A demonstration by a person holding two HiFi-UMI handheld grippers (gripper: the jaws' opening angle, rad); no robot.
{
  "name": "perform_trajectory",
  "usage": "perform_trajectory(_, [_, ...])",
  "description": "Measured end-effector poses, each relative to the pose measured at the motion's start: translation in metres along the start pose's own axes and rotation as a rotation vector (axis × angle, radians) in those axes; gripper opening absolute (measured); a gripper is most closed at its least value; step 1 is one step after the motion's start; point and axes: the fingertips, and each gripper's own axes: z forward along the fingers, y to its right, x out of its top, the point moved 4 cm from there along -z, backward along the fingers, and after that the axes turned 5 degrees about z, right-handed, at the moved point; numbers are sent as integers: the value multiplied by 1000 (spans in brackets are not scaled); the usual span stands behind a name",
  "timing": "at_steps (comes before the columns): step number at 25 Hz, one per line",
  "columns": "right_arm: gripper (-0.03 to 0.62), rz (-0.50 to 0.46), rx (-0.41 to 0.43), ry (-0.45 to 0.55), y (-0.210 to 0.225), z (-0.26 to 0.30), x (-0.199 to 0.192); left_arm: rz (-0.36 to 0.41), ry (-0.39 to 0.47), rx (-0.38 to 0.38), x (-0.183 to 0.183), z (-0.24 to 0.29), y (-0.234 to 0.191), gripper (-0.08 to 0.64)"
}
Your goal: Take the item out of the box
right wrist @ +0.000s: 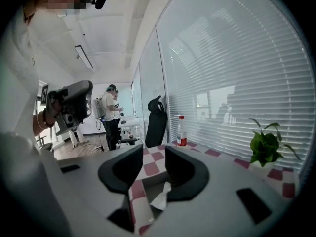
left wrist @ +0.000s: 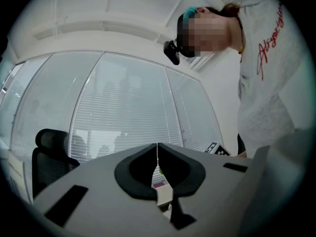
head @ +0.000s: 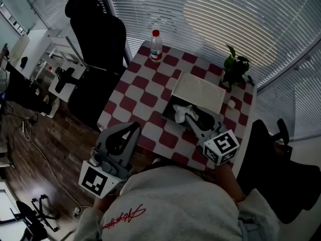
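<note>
Item: crumpled white paper [head: 178, 110], centre of frame, lying in open dark box [head: 168, 116]. Right gripper [head: 186, 117] just above it, jaws spread. Left gripper [head: 134, 127], lower left, pressed together.

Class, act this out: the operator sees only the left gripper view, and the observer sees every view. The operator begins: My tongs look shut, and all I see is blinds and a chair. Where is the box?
Observer: The box lies open on the checkered table, ahead and to the right of your left tongs.
Operator: Is the other hand near it?
Observer: Yes, the right tongs point down at it, with the jaws apart.
Operator: Are they holding anything?
Observer: Nothing is gripped. Crumpled white paper lies in the box just beyond their tips.
</note>
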Motion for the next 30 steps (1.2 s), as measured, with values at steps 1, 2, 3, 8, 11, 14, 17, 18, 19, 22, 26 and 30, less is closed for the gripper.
perform_trajectory(1, [132, -1, -1, -5, 1, 1, -1, 0, -1, 1, 0, 0, 0, 17])
perform_trajectory(2, [132, -3, -3, -10, 2, 2, -2, -1, -1, 2, -1, 0, 0, 18])
perform_trajectory(3, [132, -5, -5, -16, 2, 3, -4, -2, -2, 2, -1, 0, 0, 17])
perform_trajectory(8, [132, -42, -7, -58, 4, 11, -13, -9, -5, 9, -2, -2, -2, 17])
perform_trajectory(11, [132, -45, -9, -70, 6, 14, -16, -10, -4, 12, -3, -2, -2, 17])
perform_trajectory(14, [132, -45, -9, -77, 7, 16, -19, -10, -6, 13, -3, -3, -2, 18])
perform_trajectory(17, [132, -47, -12, -95, 11, 20, -25, -11, -4, 15, -3, -4, -3, 18])
perform_trajectory(18, [132, -47, -14, -104, 12, 22, -28, -11, -3, 16, -3, -4, -3, 17])
perform_trajectory(19, [132, -48, -16, -114, 13, 23, -31, -10, -3, 16, -2, -4, -3, 18])
perform_trajectory(22, [132, -56, -16, -141, 16, 27, -39, -9, -6, 20, -3, -5, -3, 17])
perform_trajectory(26, [132, -61, -16, -162, 18, 31, -46, -8, -8, 23, -3, -7, -3, 17])
perform_trajectory(30, [132, -60, -29, -185, 22, 34, -53, -8, -6, 26, -3, -8, -3, 18])
